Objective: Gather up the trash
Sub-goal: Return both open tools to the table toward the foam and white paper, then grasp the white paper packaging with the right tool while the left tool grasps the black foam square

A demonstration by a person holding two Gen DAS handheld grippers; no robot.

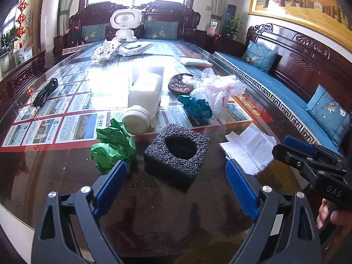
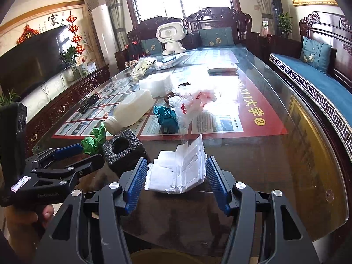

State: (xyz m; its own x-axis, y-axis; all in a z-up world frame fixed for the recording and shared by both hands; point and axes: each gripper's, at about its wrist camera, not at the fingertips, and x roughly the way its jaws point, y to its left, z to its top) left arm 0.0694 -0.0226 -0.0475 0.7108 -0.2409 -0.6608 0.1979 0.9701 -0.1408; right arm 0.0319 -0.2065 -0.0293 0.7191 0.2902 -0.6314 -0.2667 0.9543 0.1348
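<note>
Glass-topped worktop (image 1: 66, 176) in a sitting room, litter mid-surface, near edge bare. Left gripper (image 1: 176, 182) jaws released, spread wide; right gripper (image 2: 176, 182) jaws released, flanking white folded paper (image 2: 178, 169).

Left gripper (image 1: 176, 176) fingers spread wide; right gripper (image 2: 175, 176) half-open.

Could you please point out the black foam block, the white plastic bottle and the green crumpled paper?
black foam block (image 1: 160, 151): left wrist view, top face.
white plastic bottle (image 1: 145, 94): left wrist view, body.
green crumpled paper (image 1: 112, 147): left wrist view, centre.
</note>
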